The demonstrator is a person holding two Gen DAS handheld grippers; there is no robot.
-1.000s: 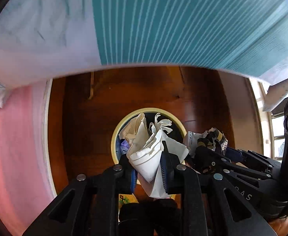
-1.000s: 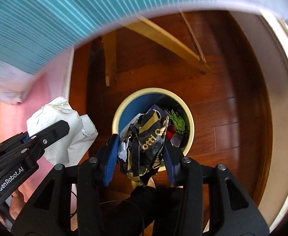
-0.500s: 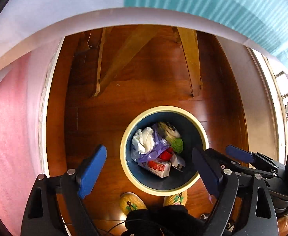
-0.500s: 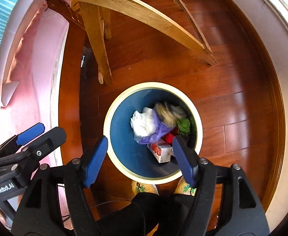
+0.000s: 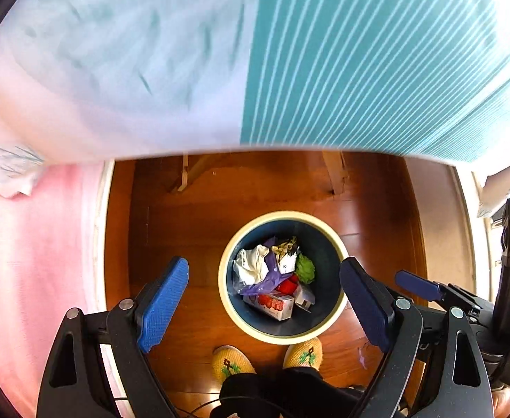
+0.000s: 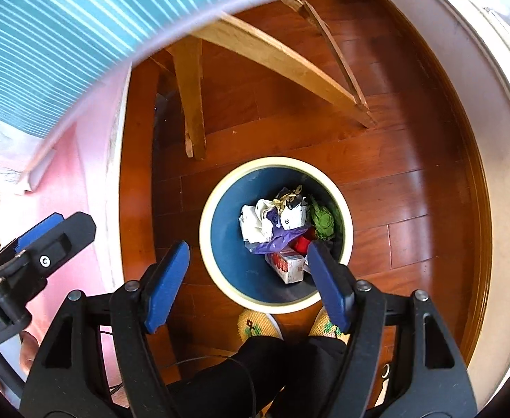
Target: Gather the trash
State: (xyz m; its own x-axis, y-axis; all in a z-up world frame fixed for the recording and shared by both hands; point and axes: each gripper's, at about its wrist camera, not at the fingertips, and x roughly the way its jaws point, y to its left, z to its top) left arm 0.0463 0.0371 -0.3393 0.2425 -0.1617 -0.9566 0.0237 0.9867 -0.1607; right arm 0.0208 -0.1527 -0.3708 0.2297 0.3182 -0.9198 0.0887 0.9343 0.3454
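**Both tongs spread wide and bare over the bin**

The left tongs (image 5: 265, 299) are spread wide, with nothing between their blue pads (image 5: 162, 304). The right tongs (image 6: 248, 284) are just as wide apart and also hold nothing; in the left view they show at the right edge, beside the left pair.

Below both, between the pads in each view, stands the bin (image 5: 338, 244), a round tub with a cream rim and a dark blue inside, upright on the reddish wooden floor (image 5: 199, 223). The trash lies in a heap at its bottom. A crumpled white paper (image 6: 253, 221) sits on the left of the heap, touching a purple plastic bag (image 6: 279, 238) that drapes across the middle. Beside them is a crumpled wrapper (image 6: 293, 209) in white, black and gold, and to its right a green wad (image 6: 322, 221). A small red and white carton (image 6: 286, 264) lies nearest the person, and something red (image 6: 301, 242) shows just behind it.

At the near rim of the bin are two yellow knitted slippers (image 5: 232, 362). Past the bin stand pale wooden legs (image 6: 194, 104), under a teal striped cloth (image 5: 376, 59). A pink cloth (image 5: 28, 261) hangs at the left.
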